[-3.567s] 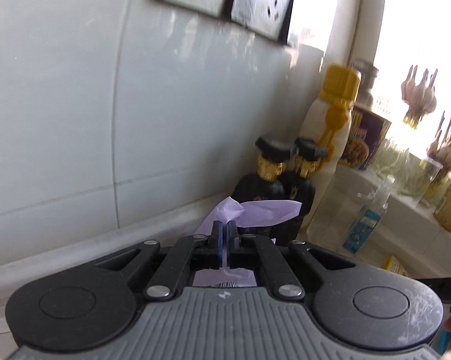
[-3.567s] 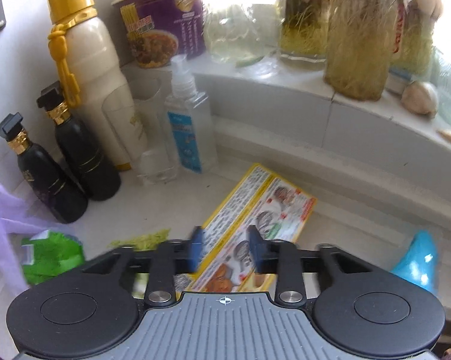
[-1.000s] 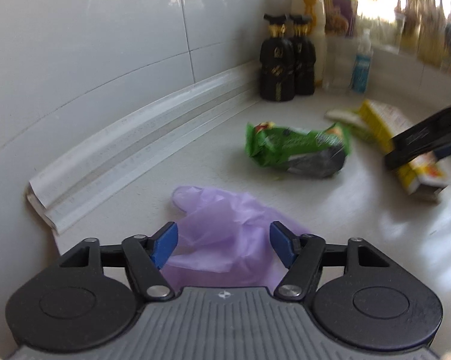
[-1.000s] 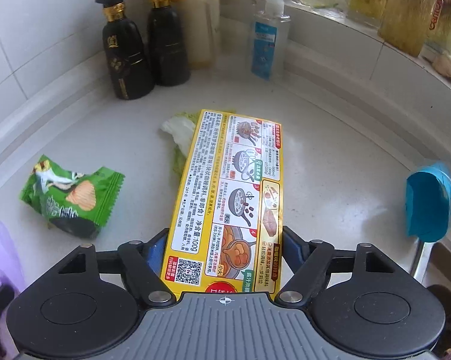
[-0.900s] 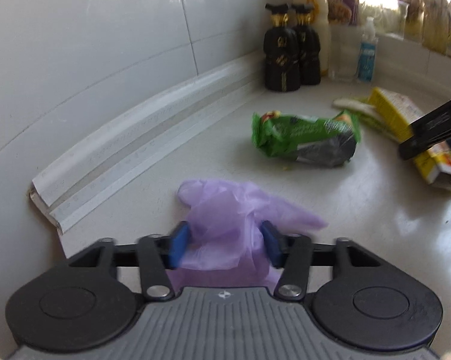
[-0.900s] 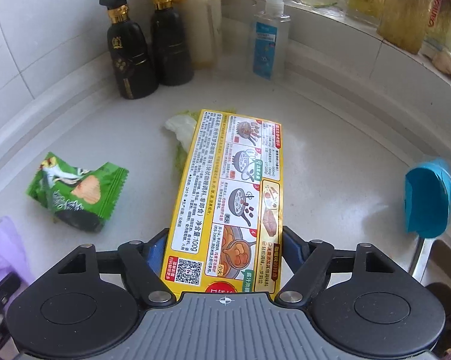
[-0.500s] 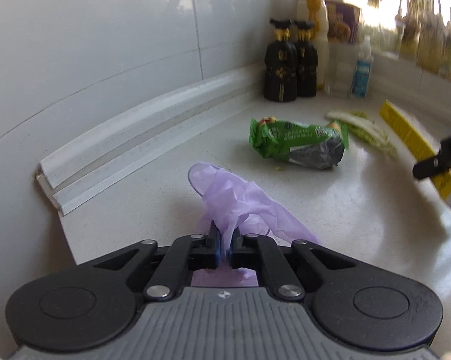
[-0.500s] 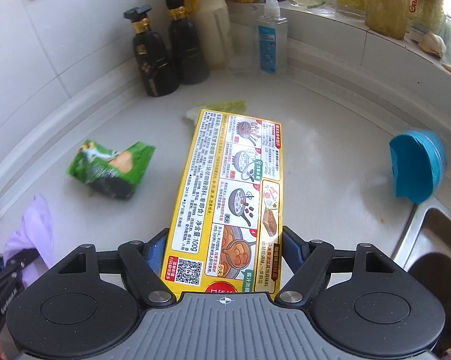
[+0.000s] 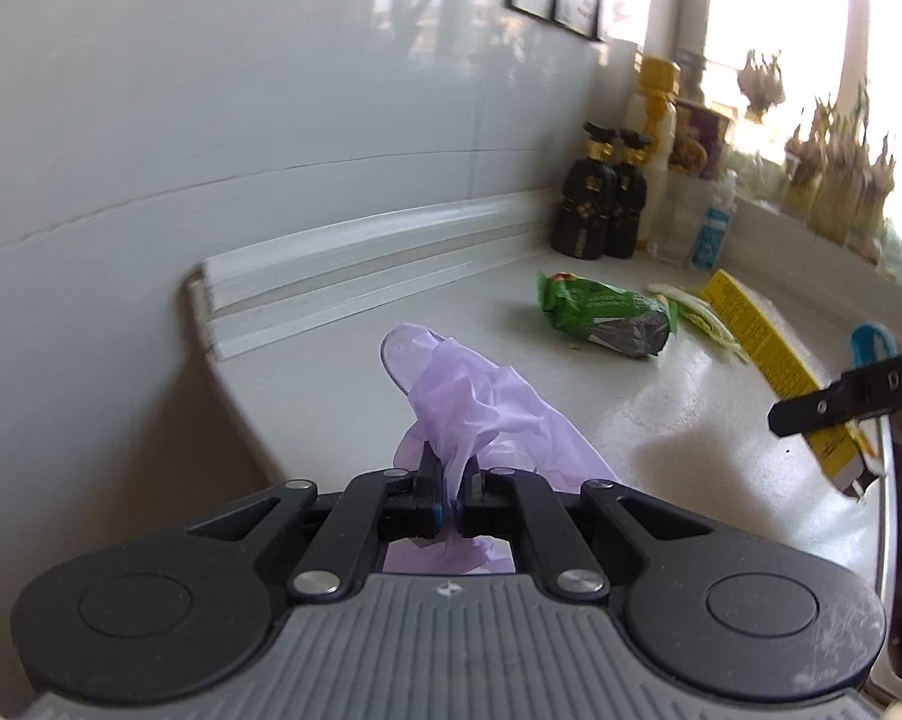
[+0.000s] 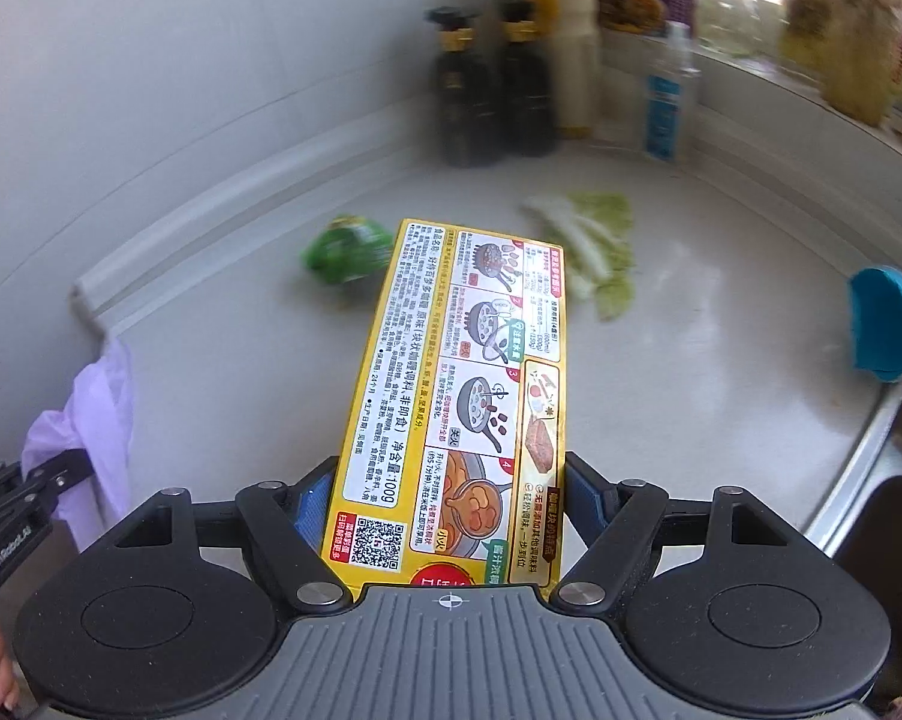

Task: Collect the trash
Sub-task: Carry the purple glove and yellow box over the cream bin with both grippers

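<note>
My left claw [image 9: 449, 495] is pinched tight on the purple glove [image 9: 481, 402], which bunches up between the pads and hangs free of the counter [image 9: 661, 420]; in the right wrist view that same glove dangles at the far left, out past the counter's end. My right claw [image 10: 445, 504] has its pads pressed on both long edges of the yellow box [image 10: 457, 396], so it grips that box, which juts forward above the counter, tilted away from me. Two pieces of trash are therefore in hand, by my judgement, but neither is binned yet: no bin shows in either view, so I cannot tell where they must go.

Still lying on the counter are the green snack wrapper [image 9: 607, 315], crumpled and near the wall strip, and to its right the pale cabbage leaves [image 10: 589, 240], flat on the surface just beyond the tip of the box. Those two are what is left, as far as I can see.

Further back in the corner stand two black bottles [image 9: 601, 204], a white bottle with a yellow cap [image 9: 652, 138] and a small spray bottle [image 9: 715, 228]; they look like kept goods, not trash. At the right a blue scrubber [image 10: 886, 324] sits by the sink rim [image 10: 859, 450]. Nothing blocks the wrapper or the leaves, though both my claws are full, so I judge I must drop these loads first.
</note>
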`<move>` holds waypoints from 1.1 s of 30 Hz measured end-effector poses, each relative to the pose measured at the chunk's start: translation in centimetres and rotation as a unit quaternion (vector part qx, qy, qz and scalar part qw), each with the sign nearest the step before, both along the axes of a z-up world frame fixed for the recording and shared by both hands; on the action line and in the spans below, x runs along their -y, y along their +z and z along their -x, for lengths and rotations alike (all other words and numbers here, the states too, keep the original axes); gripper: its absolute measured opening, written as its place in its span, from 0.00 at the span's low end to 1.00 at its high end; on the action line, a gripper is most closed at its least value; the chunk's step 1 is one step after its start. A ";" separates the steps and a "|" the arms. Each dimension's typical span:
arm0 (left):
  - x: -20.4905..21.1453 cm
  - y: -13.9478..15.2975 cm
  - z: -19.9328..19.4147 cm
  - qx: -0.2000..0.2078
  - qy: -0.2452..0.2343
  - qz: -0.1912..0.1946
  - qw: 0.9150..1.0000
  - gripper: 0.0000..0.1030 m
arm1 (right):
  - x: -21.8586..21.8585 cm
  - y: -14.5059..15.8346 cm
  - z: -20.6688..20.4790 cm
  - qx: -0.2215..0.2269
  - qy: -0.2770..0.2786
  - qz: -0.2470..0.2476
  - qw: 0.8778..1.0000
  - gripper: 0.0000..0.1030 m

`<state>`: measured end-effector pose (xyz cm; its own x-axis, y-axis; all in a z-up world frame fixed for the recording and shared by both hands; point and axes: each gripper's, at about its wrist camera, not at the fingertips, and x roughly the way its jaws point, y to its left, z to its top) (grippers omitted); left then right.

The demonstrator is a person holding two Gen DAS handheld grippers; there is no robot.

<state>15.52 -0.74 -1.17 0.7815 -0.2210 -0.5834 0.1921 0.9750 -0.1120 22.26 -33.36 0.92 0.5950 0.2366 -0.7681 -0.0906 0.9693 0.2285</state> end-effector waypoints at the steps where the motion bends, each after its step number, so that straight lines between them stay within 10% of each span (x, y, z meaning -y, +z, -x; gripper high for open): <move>1: -0.5 0.0 0.4 0.000 0.004 0.006 1.000 0.03 | -0.5 0.1 0.3 0.003 0.007 0.000 1.000 0.74; 21: -10.4 -2.5 6.5 0.000 0.095 0.138 0.986 0.03 | -12.4 2.0 6.0 0.058 0.145 -0.022 0.988 0.74; 33: -16.2 -8.0 8.5 -0.038 0.205 0.205 0.956 0.03 | -23.0 -0.1 7.2 0.063 0.252 -0.004 0.966 0.74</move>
<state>7.00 15.41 -9.19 0.8100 -0.1276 -0.5723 -0.2213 0.8373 -0.5000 15.05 -10.32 0.84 0.4911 0.5262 -0.6942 -0.5778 0.7932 0.1925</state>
